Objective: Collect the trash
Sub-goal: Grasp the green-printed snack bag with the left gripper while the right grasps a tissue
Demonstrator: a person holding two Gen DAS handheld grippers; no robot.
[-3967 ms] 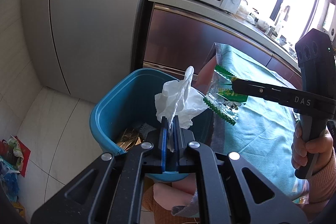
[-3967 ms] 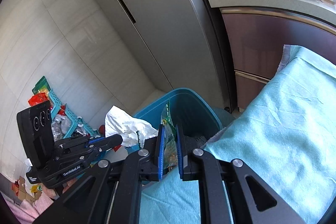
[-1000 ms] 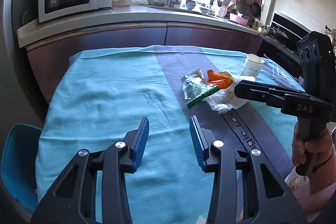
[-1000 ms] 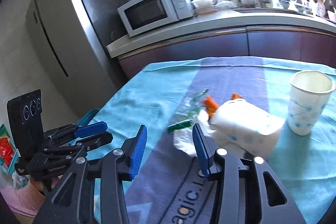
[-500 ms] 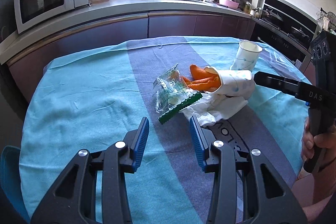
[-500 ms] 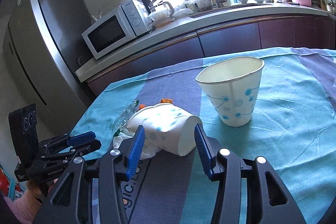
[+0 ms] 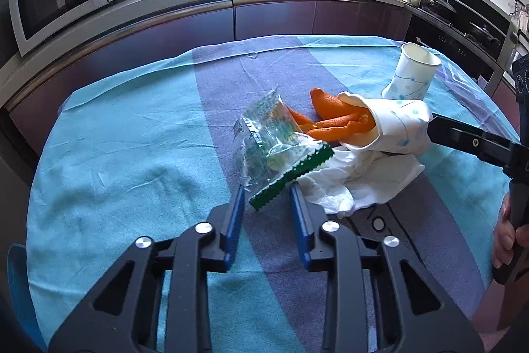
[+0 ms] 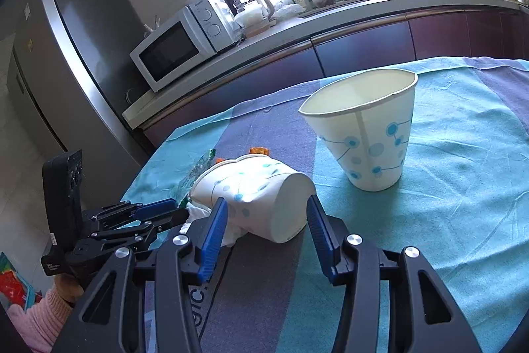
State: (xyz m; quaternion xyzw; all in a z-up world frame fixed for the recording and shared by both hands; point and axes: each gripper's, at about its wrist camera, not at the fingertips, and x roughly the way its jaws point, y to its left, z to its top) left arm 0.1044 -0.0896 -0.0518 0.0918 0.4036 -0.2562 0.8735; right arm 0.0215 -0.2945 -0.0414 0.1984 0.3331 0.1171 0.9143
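Orange peel (image 7: 334, 121); white blue-dotted cup (image 8: 370, 134); teal cloth (image 7: 132, 138).

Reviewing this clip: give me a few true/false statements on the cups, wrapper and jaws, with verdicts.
1. One dotted white paper cup stands upright. True.
2. The tipped dotted paper cup is empty. False: orange peel pieces spill from it.
3. The left gripper has jaws closing around the clear green-edged plastic wrapper. True.
4. The right gripper is shut on the tipped cup. False: its jaws flank it, apart.
5. The crumpled white tissue lies in the bin. False: on the tablecloth.
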